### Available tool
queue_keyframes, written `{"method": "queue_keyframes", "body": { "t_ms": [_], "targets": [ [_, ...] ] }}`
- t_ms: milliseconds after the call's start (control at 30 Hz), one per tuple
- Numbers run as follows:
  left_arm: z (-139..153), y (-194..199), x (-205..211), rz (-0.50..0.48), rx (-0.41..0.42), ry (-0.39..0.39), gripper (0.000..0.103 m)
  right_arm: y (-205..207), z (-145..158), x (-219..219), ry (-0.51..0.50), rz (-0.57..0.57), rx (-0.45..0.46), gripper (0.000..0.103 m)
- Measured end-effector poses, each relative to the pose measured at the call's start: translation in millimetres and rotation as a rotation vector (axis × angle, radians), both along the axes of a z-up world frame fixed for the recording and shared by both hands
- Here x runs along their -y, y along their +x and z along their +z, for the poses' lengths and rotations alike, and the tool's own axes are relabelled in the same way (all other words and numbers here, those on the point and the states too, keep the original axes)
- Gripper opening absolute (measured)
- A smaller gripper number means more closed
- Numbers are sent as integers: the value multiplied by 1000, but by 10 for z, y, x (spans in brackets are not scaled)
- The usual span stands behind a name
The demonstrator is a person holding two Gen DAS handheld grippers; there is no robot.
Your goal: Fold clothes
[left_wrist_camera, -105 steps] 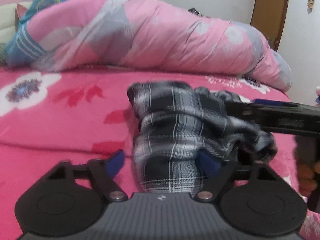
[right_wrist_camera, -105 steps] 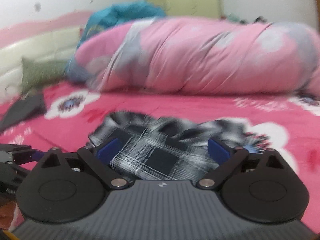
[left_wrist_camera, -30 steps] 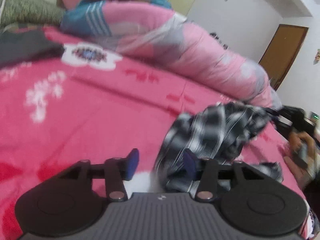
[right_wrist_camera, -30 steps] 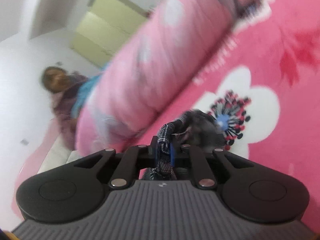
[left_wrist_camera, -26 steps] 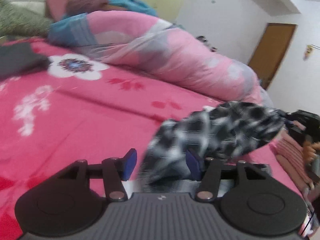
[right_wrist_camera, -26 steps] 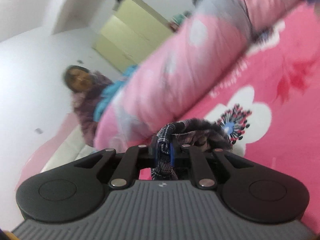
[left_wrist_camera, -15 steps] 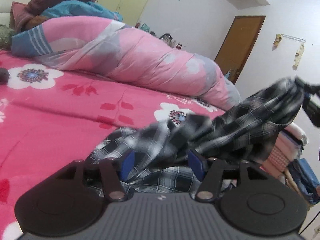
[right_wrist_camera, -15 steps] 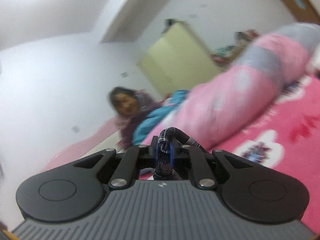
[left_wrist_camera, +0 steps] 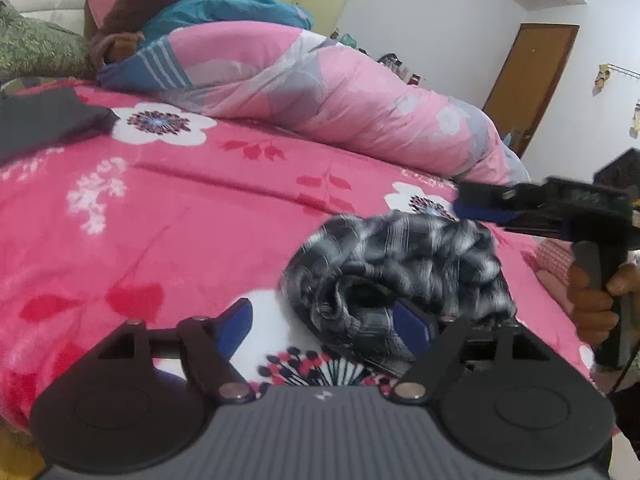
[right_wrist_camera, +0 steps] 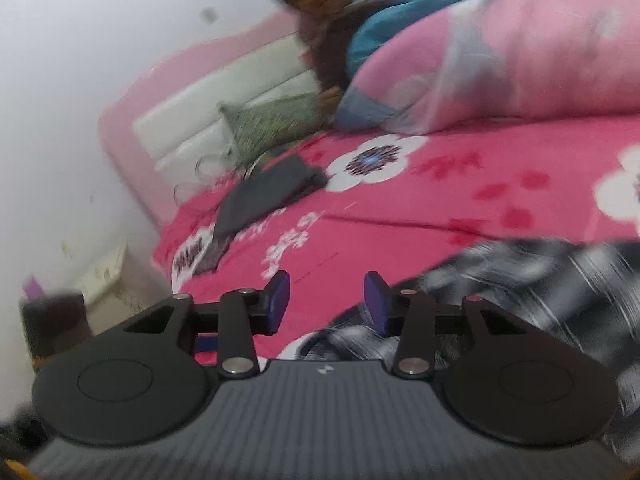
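both tongs just opened — plaid shirt (left_wrist_camera: 400,268) dropped, ungripped.

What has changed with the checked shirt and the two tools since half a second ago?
Both tools have just been opening. The right tool let go of the checked shirt, which dropped from the air into a heap on the bed cover. The left tool stands open beside it. The pink quilt stayed.

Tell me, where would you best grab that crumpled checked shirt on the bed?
Probably at the raised rolled fold on the checked shirt, nearest the open left gripper, coming in low from the front. The heap is crumpled, with no clear corner or hem showing, and that ridge stands proud enough to pinch.
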State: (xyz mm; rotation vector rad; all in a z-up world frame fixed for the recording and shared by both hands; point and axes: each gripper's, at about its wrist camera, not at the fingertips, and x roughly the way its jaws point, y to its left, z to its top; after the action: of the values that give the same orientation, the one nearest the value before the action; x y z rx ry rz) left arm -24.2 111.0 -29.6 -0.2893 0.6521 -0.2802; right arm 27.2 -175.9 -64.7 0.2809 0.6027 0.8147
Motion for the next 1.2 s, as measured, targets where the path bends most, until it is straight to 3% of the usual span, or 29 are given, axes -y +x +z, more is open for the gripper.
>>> {"method": "queue_keyframes", "body": {
  "t_ms": [67, 200, 333, 467, 567, 767, 900, 1033, 1133, 1200],
  "targets": [
    [-47, 52, 79, -24, -5, -2, 81, -161, -47, 264, 55, -52, -5, 49],
    [-130, 152, 264, -57, 2, 19, 81, -488, -41, 1013, 138, -217, -18, 53],
    [-183, 198, 361, -45, 19, 33, 76, -525, -404, 1517, 283, -344, -216, 53],
    [-166, 202, 408, -14, 37, 93, 69, -427, -914, 1562, 332, -443, -373, 53],
    [-156, 207, 414, 5, 45, 120, 66, -288, -1155, 1441, 375, -441, -453, 54],
    [-172, 175, 422, 8, 52, 140, 62, -160, -1251, 1314, 363, -415, -460, 53],
    [-219, 130, 461, -5, 67, 170, 62, -187, -1186, 1265, 342, -359, -434, 46],
    [-283, 137, 467, -7, 54, 154, 62, -82, -1278, 1240, 329, -368, -490, 45],
    [-288, 131, 476, -12, 56, 161, 62, -4, -1208, 1178, 297, -352, -447, 20],
    [-265, 132, 502, -22, 69, 182, 70, -17, -1021, 1172, 319, -321, -363, 16]
  ]
}}
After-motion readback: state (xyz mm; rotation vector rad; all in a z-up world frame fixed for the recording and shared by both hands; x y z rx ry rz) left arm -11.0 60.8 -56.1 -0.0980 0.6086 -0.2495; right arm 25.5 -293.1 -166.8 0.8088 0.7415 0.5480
